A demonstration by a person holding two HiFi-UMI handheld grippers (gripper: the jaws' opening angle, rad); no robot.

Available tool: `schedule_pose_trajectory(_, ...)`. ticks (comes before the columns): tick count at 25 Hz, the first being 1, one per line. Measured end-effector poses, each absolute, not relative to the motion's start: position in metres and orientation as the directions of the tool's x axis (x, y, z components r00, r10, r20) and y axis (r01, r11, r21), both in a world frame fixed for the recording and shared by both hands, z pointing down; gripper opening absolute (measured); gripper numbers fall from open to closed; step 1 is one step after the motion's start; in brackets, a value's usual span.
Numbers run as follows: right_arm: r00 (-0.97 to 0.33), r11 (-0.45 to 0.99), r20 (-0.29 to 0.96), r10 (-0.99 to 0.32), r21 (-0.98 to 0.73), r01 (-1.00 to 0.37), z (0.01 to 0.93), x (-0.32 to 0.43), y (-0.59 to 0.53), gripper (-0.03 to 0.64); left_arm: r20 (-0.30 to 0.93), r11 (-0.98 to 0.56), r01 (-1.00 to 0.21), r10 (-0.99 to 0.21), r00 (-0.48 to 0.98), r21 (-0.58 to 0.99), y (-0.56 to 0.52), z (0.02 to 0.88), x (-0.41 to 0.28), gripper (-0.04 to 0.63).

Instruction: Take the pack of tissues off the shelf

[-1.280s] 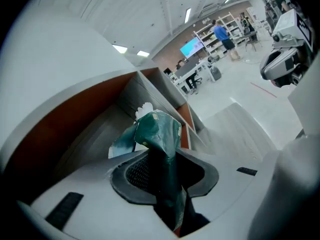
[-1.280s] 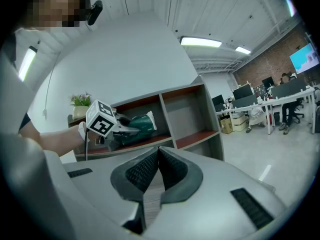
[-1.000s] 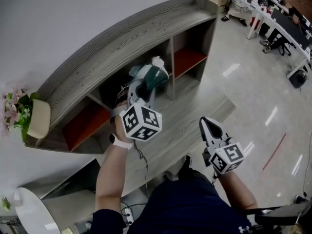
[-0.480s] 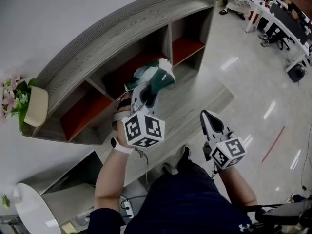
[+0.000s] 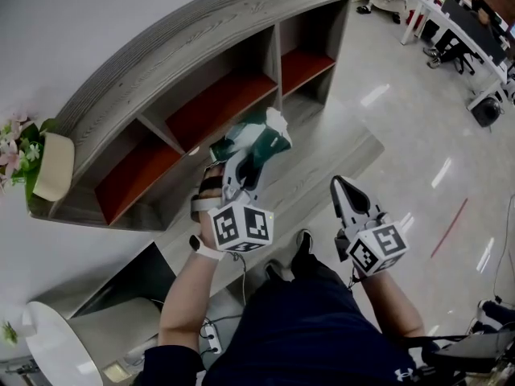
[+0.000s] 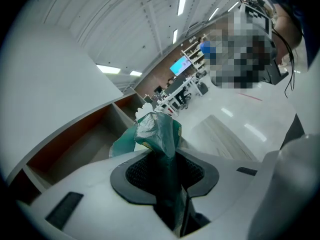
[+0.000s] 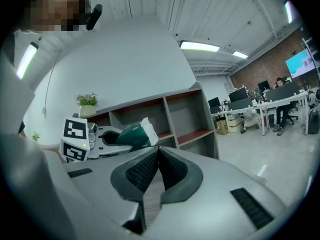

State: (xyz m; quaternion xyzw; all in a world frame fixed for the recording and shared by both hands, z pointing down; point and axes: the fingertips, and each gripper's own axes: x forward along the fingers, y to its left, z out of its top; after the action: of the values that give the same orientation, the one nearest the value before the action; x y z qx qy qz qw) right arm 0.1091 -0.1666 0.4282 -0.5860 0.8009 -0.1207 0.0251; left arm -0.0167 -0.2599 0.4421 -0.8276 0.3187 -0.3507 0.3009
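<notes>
The left gripper (image 5: 246,158) has its jaws clenched on the pack of tissues (image 5: 257,133). In its own view the green wrapper is pinched tight between the dark pads, and the pack's white end sticks out past them. The pack hangs in the air just in front of the shelf (image 5: 185,51), by the front edge of the middle compartment (image 5: 216,103) and close to the upright divider (image 5: 276,59) on its right. It touches no board. Below it lies the low wooden platform (image 5: 326,155), which runs along the foot of the shelf. Past the platform's outer edge the glossy floor (image 5: 418,127) is wide open, out to the desks (image 5: 455,34) in the far corner. The right gripper (image 5: 338,185) hovers well apart over that platform edge, jaws pressed together on nothing. A flower pot (image 5: 50,167) sits at the shelf top's left end, far from both grippers.
</notes>
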Motion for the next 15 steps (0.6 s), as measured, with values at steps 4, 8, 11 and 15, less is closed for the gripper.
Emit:
schedule_pose_trajectory(4,-0.307,0.276,0.111,-0.945,-0.227,-0.934,0.432,0.110,-0.166,0.012,0.397,-0.609,-0.278,-0.736,0.549,-0.743,-0.257,0.467,-0.016,0.121)
schedule_pose_trajectory(8,-0.303,0.272,0.115,-0.946,-0.227,-0.935,0.434,0.113,-0.168,0.012,0.414,-0.623,-0.260,-0.722,0.554,-0.738,-0.257,0.492,-0.015,0.121)
schedule_pose_trajectory(11,-0.301,0.268,0.122,-0.946,-0.231,-0.935,0.436,0.116,-0.171,0.012,0.429,-0.632,-0.241,-0.712,0.555,-0.737,-0.258,0.511,-0.014,0.121)
schedule_pose_trajectory(15,-0.300,0.263,0.134,-0.945,-0.235,-0.936,0.439,0.120,-0.176,0.012,0.453,-0.646,-0.225,-0.702,0.549,-0.729,-0.262,0.533,-0.013,0.121)
